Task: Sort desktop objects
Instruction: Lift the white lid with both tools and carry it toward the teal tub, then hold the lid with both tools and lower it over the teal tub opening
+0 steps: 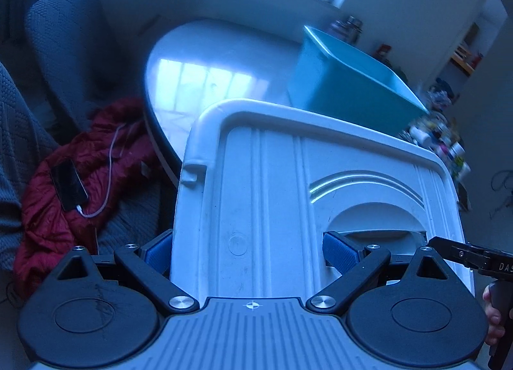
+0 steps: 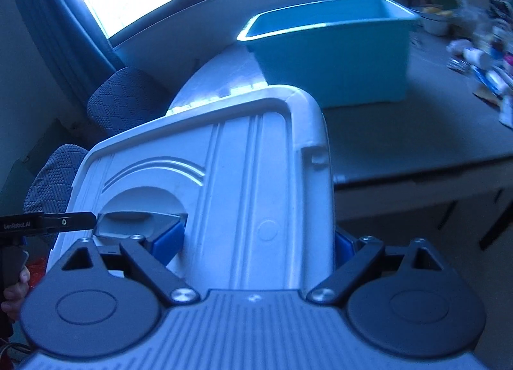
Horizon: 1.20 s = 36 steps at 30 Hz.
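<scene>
A large white plastic lid (image 1: 272,193) with ribs and a recessed handle is held in the air by both grippers. My left gripper (image 1: 250,251) is shut on the lid's left part, one blue pad at its outer edge and one in the handle recess. My right gripper (image 2: 259,241) is shut on the same lid (image 2: 231,177), one pad in the recess and one at its right edge. An open teal bin (image 2: 333,58) stands on the table beyond the lid; it also shows in the left wrist view (image 1: 346,84).
The table (image 2: 400,139) has a clutter of bottles and small items (image 2: 490,65) at its far right. A chair (image 1: 64,46) stands to the left. A red jacket (image 1: 83,177) with a phone (image 1: 69,184) and cable lies beside it.
</scene>
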Motion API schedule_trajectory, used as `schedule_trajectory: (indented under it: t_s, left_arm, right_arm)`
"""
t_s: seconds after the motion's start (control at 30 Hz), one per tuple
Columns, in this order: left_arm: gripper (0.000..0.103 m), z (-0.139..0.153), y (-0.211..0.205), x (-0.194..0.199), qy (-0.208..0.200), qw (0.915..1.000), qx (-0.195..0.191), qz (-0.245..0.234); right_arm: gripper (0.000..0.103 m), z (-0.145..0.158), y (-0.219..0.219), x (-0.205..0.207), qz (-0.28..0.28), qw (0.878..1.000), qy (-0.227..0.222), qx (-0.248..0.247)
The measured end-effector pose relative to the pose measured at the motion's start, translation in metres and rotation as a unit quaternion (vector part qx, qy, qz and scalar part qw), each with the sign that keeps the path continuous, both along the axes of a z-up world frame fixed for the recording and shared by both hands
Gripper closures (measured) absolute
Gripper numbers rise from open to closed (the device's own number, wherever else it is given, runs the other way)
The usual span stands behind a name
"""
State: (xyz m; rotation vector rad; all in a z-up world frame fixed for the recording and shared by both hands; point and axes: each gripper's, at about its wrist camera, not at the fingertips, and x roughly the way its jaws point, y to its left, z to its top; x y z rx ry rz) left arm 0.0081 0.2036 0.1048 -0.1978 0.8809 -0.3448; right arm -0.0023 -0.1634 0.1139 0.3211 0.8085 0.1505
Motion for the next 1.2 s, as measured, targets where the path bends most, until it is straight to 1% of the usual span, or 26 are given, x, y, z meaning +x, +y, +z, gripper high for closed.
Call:
schedule_trajectory:
  t_s: [0.27, 0.43, 0.5, 0.67, 0.8, 1.07, 1.2]
  left_arm:
    - [0.006, 0.004, -0.014, -0.072, -0.006, 0.9999, 0.012, -0.008]
    - [0.006, 0.006, -0.027, -0.099, 0.000, 0.9999, 0.012, -0.008]
    - [0.006, 0.007, -0.033, -0.105, -0.003, 0.9998, 0.014, -0.011]
    - [0.006, 0.011, -0.053, -0.110, -0.008, 0.9997, 0.015, -0.020]
    - [0.006, 0.017, -0.077, -0.104, -0.012, 0.9993, 0.016, -0.031]
    - [0.006, 0.024, -0.125, -0.089, -0.024, 0.9984, 0.015, -0.049]
    - [0.006, 0.025, -0.147, -0.083, -0.027, 0.9979, 0.017, -0.057]
  right_arm:
    - [0.011, -0.004, -0.009, -0.060, -0.010, 1.000, -0.004, 0.014]
    - [0.011, -0.002, -0.024, -0.095, -0.015, 1.000, -0.006, 0.017]
    - [0.011, -0.002, -0.032, -0.102, -0.017, 1.000, -0.008, 0.019]
    - [0.011, -0.001, -0.052, -0.112, -0.024, 0.999, -0.014, 0.022]
    - [0.011, 0.000, -0.071, -0.114, -0.033, 0.999, -0.018, 0.020]
    - [0.011, 0.004, -0.115, -0.106, -0.051, 0.998, -0.026, 0.017]
    - [0.011, 0.001, -0.137, -0.102, -0.057, 0.998, -0.022, 0.023]
